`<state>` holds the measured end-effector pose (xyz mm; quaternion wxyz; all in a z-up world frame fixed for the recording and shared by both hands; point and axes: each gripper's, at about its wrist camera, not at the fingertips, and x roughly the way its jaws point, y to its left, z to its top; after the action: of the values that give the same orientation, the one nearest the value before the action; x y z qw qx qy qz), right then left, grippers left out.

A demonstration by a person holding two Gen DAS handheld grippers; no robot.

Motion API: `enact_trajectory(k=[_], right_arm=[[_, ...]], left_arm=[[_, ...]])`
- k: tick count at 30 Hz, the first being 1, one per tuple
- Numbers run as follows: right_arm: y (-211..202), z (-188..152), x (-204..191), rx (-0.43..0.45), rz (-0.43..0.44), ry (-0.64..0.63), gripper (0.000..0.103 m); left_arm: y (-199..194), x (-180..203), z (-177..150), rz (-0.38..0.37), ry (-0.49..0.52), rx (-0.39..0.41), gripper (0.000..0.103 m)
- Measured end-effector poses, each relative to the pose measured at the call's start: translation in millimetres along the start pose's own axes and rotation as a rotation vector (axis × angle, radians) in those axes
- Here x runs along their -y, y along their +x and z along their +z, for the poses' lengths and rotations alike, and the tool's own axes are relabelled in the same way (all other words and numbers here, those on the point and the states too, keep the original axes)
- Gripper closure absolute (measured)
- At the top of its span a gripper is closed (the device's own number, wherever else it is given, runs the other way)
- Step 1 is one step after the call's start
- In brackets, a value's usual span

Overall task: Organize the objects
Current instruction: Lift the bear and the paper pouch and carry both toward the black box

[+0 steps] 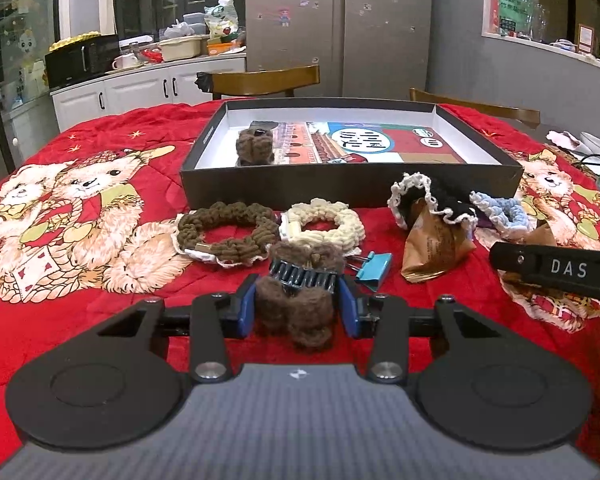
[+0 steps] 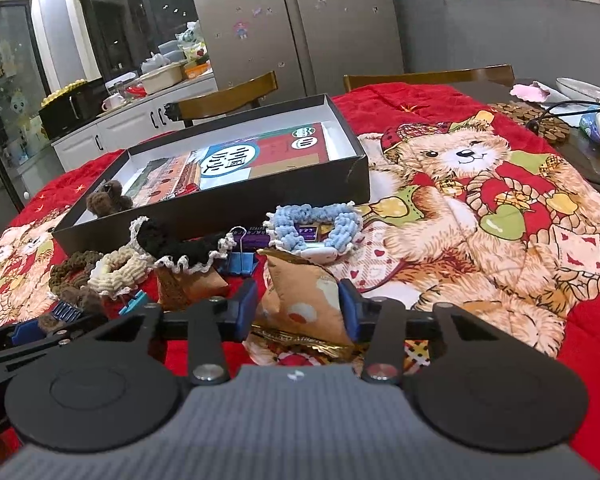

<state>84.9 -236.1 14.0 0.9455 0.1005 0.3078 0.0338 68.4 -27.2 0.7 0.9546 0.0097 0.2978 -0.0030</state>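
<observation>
Left claw (image 1: 298, 306): blue pads pressed against both sides of a fuzzy brown hair clip (image 1: 300, 300), its dark comb teeth showing on top; the clip sits low over the red bear-print cloth (image 1: 100, 140) covering the surface, short of the box. Right claw (image 2: 300, 308): pads pinching a tan snack packet (image 2: 300, 300) from either side, the packet's lower edge crumpled on the cloth; whether it is lifted clear, cannot tell. Landmark: the shallow black box (image 1: 340, 184), open-topped, white inside, printed sheet lying in its bottom. One brown fuzzy clip (image 1: 255, 146) already lies inside the box, at its left end. Just in front of the box's near wall, left to right in the left wrist view: brown knit scrunchie (image 1: 228, 232), cream knit scrunchie (image 1: 324, 222) touching it, black scrunchie with white lace edge (image 1: 432, 200), pale blue scrunchie (image 1: 500, 208). A second tan packet (image 1: 436, 248) lies under the black scrunchie's near side. A teal binder clip (image 1: 374, 266) rests between the cream scrunchie and that packet, nearer the camera than both. In the right wrist view a blue binder clip (image 2: 238, 262) stands in front of the box, between the black and pale blue scrunchies. Behind the box: wooden chair backs (image 1: 266, 80), then a steel fridge (image 1: 340, 20).
</observation>
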Motion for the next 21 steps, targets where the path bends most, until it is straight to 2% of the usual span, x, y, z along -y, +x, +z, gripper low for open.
enact_trajectory(k=[10,21], right_arm=[[2.8,0.3,-7.1,-0.004,-0.008,-0.001,0.056],[4.9,0.3,-14.0,-0.008,0.009,-0.016,0.056]], left_arm=[[-1.2,0.9,-0.2,0.036,-0.001,0.007,0.055],[-3.2,0.9,-0.2,0.037,-0.002,0.015,0.055]])
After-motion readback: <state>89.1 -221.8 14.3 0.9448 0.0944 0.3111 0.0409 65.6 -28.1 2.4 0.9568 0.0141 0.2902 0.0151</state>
